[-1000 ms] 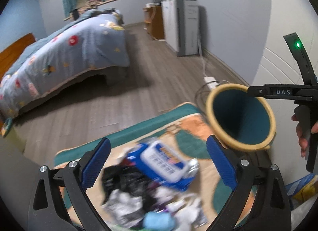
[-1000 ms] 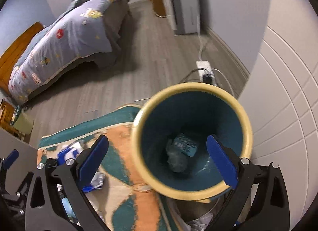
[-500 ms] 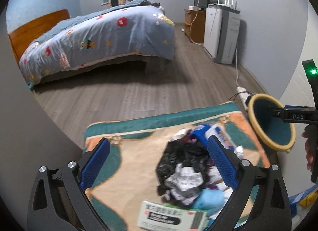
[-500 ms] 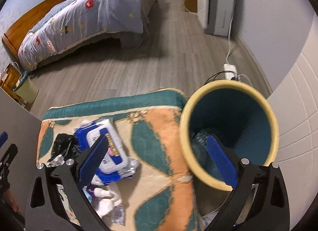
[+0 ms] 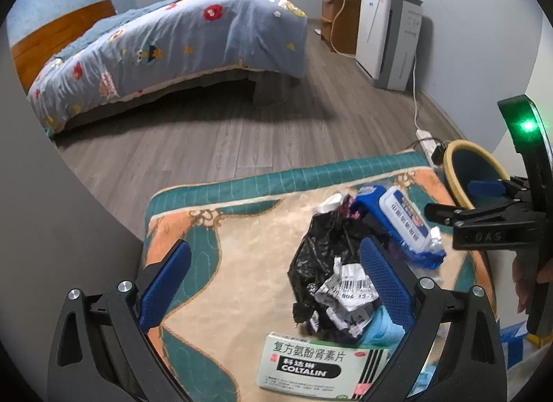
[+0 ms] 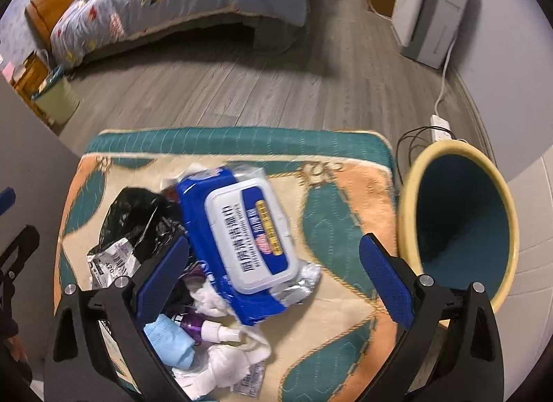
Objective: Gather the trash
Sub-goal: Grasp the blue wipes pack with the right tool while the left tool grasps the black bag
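Left claw spread wide apart, holding nothing, hovering above the rug on the floor. Trash pile sits between its fingers and toward 2 o'clock: black plastic bag, crumpled barcode label, medicine box at 6 o'clock, blue wet-wipes pack at 2 o'clock. Right claw also spread apart, empty, over the same pile; wipes pack lies centre, black bag at 9 o'clock, blue face mask and white tissue at 7 o'clock. Yellow-rimmed teal trash bin at 3 o'clock, just beside the rug's edge. Bed at 11 o'clock, well apart.
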A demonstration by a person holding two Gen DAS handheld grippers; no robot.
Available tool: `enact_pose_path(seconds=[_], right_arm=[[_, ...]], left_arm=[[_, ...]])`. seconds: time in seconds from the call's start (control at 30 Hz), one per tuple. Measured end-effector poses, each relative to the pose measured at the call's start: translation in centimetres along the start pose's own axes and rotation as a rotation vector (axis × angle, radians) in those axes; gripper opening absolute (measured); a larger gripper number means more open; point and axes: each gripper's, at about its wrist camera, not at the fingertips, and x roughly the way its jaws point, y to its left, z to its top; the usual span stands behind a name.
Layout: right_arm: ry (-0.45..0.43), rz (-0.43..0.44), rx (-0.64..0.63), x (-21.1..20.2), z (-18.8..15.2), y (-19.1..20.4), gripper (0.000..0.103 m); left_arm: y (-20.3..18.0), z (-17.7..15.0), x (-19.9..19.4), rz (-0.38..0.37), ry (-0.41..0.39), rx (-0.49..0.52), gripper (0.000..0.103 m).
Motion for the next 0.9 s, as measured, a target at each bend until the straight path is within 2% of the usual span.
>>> enact_pose_path(seconds=[0.17, 0.43, 0.6, 0.73, 0.83, 0.9], right_arm=[[0.066, -0.045, -0.080, 2.4, -0.9, 1.4, 0.097], [0.156, -0.055, -0.149, 5.3, -2.7, 2.1, 0.097], [0.166, -0.069, -0.189, 6.3, -3.1, 2.6, 0.097], [0.177, -0.037, -0.165, 6.6, -3.0, 2.1, 0.083], [0.192, 0.003, -0.131, 6.8, -2.8, 1.6, 0.069], [0.192, 0.020, -0.122, 6.7, -2.7, 1.4, 0.064]], left_arm=[[0.1, -0.5, 1.1, -0.004, 0.031, 0.021, 0.097], [1.1, -1.2, 3.5, -0.022, 0.099, -0.039, 0.097], [0.2, -1.5, 5.2, -0.024, 0.146, -0.016, 0.097], [-0.7, -1.8, 6.7, -0.045, 0.187, -0.008, 0.097], [-1.5, -2.0, 7.7, -0.083, 0.218, -0.007, 0.097], [-2.0, -2.1, 8.1, -0.100, 0.235, -0.006, 0.096]])
